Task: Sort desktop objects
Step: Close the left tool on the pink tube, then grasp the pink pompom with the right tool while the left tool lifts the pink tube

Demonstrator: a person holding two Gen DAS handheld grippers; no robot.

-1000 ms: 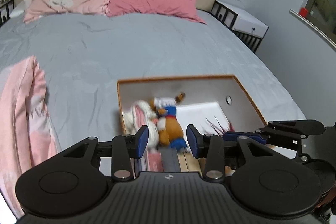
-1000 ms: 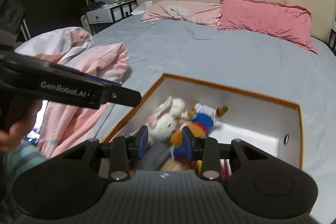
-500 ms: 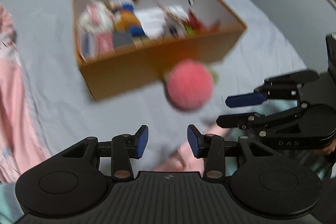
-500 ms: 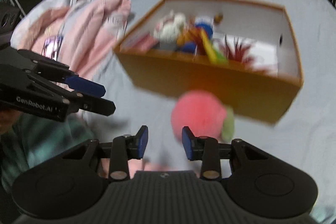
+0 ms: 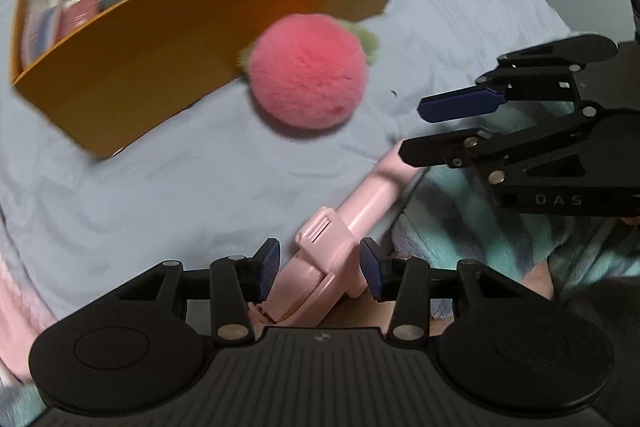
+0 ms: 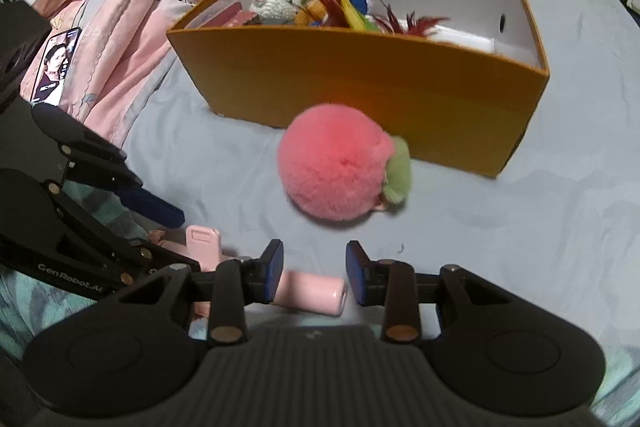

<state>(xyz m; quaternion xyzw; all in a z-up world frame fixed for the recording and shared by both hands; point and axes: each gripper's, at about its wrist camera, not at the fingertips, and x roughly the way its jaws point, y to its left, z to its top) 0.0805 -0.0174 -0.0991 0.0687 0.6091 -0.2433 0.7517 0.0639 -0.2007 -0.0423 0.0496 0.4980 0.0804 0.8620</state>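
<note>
From the left wrist, the left tongs (image 5: pixel 318 271) hung steeply over the grey bed (image 5: pixel 140 195), and the clip end of a pink stick (image 5: pixel 340 239) lay between the blue pads (image 5: pixel 267 269). The jaws were opening, and a gap showed at each pad, so nothing was grasped. The stick's long axis ran on a slant from the tongs up towards the right tongs (image 5: pixel 432 129), its plain handle end passing under them. A pink plush ball (image 5: pixel 306 71) with a green tuft sat beyond, touching or just beside the near wall of the orange box (image 5: pixel 192 39), which already held soft toys and feathers.

From the right wrist, the right tongs (image 6: pixel 314 273) stood released, partly spread, over the stick's rounded handle end (image 6: pixel 316 293), which pointed to that view's right; whether the pads touched it could not be told, though it looked to lie below them. The left tongs (image 6: pixel 160 227) reached in from the left over the clip end. The ball (image 6: pixel 340 163) lay ahead, against the box (image 6: pixel 360 83). A pink jacket (image 6: pixel 132 11) and a phone (image 6: pixel 56 67) lay beyond, towards the bed's left side.

The step in hand seemed to be the pick-up of the stick. The next move would probably call for lowering one pair of tongs across the stick's short axis, clenching, then lifting it over the box wall.
</note>
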